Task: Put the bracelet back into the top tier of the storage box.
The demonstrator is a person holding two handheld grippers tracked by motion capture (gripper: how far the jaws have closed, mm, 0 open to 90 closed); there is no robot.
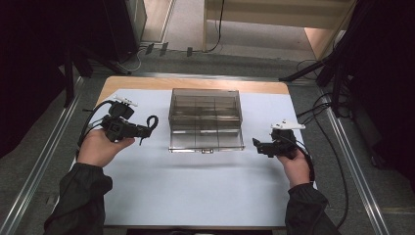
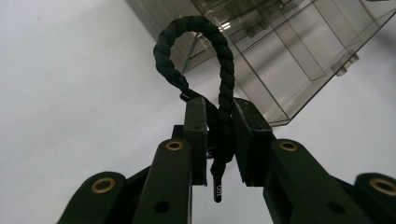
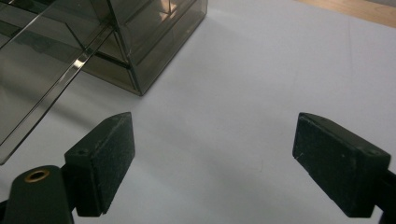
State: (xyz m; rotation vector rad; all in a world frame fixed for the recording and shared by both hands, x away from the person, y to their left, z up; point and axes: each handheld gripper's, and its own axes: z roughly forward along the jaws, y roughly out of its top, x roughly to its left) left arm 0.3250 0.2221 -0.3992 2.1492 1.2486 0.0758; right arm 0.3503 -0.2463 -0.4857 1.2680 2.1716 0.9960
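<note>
At the left of the table (image 1: 147, 196), the left gripper (image 1: 146, 130) is clenched on a black cord (image 2: 219, 93), whose loop sticks out past the jaw tips toward the smoky clear box (image 1: 206, 120) in the middle. On the box's other side, the right gripper (image 1: 256, 143) hovers with jaws spread wide, holding nothing.

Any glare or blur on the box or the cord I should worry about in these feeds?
High view: dim, dark surround, box soft but readable. Left gripper view: cord sharp in the left gripper, small glare patch on the box behind. Right gripper view: bright streak along the box's edge, right gripper casts little shadow.
</note>
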